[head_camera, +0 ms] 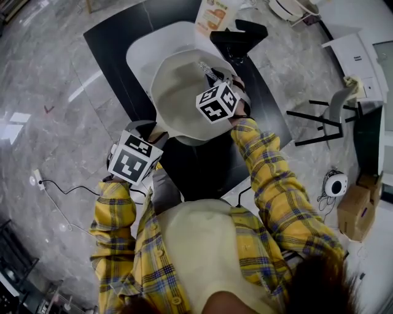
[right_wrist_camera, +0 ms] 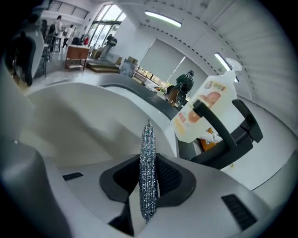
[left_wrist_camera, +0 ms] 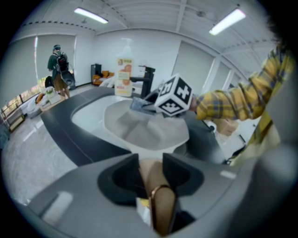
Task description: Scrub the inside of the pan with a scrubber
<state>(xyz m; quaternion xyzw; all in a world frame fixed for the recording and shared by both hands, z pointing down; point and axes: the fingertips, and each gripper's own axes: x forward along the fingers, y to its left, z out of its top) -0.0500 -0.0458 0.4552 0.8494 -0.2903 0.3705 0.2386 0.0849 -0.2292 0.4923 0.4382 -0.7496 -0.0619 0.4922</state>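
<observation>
A cream-coloured pan (head_camera: pixel 178 98) is held tilted over a white sink (head_camera: pixel 147 46). My left gripper (left_wrist_camera: pixel 151 162) is shut on the pan's tan handle (left_wrist_camera: pixel 160 204), which has a metal ring at its end; the pan bowl (left_wrist_camera: pixel 149 130) lies just beyond the jaws. My right gripper (right_wrist_camera: pixel 148 162) is shut on a flat steel-wool scrubber (right_wrist_camera: pixel 148 139) that stands on edge between the pads. In the head view the scrubber (head_camera: pixel 209 72) reaches into the pan's far side. The pan's pale inner wall (right_wrist_camera: pixel 84 125) fills the right gripper view's left.
A black faucet (head_camera: pixel 236 37) and an orange-labelled soap bottle (head_camera: pixel 212 15) stand behind the sink on the dark counter (head_camera: pixel 110 43). A black stool (head_camera: pixel 328 116) and cardboard boxes (head_camera: pixel 356 208) are on the floor to the right. People stand far off in the room.
</observation>
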